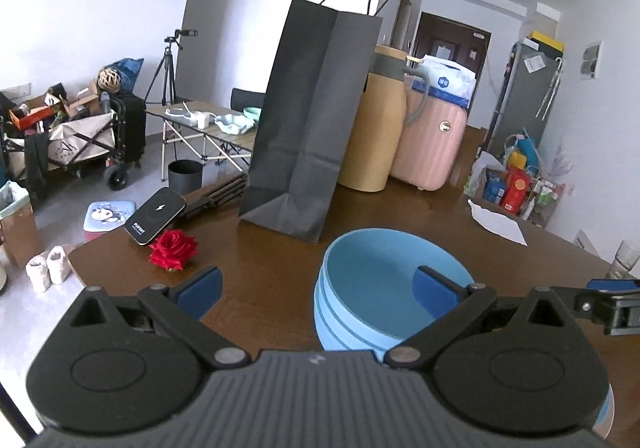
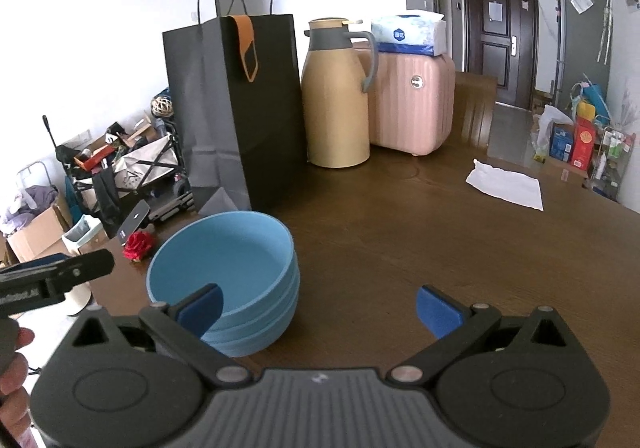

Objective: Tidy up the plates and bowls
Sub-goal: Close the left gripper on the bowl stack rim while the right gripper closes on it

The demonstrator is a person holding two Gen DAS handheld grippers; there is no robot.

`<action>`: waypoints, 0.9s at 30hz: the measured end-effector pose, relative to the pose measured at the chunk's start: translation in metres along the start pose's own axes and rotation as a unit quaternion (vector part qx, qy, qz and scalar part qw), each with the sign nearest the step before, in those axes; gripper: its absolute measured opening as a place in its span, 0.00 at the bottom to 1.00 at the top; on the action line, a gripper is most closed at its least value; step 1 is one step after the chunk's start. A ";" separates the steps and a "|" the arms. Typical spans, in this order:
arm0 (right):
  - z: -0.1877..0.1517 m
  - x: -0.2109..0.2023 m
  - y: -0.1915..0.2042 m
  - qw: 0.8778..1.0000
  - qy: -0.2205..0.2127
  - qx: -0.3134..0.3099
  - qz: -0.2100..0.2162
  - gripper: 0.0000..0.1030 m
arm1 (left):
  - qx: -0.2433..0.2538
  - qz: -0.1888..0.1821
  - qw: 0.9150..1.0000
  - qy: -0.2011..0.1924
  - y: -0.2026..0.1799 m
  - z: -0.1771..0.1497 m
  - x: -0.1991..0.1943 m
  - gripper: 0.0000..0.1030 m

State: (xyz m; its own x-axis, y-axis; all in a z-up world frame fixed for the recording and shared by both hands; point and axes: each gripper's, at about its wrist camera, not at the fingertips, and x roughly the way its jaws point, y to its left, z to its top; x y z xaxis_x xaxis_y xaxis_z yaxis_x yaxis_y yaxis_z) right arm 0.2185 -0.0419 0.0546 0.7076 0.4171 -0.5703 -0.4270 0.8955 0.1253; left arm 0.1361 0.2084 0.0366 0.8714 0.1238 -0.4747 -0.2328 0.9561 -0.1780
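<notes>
Brown tabletop [image 2: 380, 232]: stacked bowls [image 2: 228, 280], near side hidden behind tools; left tool [image 1: 318, 290] and right tool [image 2: 318, 308] wide, empty.

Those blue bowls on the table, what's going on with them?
A person holds a two-finger tool in each hand at a stack of blue bowls on a brown table. Both tools are open and hold nothing. The left tool and right tool each have one finger over the stack's rim, from opposite sides. A black bag, a jug and a pink case stand behind.
</notes>
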 end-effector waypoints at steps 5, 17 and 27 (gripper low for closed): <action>0.011 0.008 0.009 1.000 0.002 -0.002 -0.019 1.00 | -0.005 -0.010 1.000 0.010 0.012 0.011 0.019 1.00; 0.032 0.056 0.022 0.998 0.059 0.015 -0.024 1.00 | 0.005 -0.011 0.995 0.102 0.013 0.037 0.072 1.00; 0.028 0.106 0.014 0.991 0.125 0.051 -0.019 1.00 | -0.037 -0.012 0.976 0.216 0.017 0.031 0.127 1.00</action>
State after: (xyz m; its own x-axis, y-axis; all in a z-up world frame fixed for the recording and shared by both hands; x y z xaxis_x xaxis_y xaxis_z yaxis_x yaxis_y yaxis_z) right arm 0.3032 0.0195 0.0185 0.5541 0.3435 -0.7583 -0.3350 0.9259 0.1746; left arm 0.2568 0.2483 0.0003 0.6177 -0.0369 -0.7855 -0.2587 0.9338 -0.2473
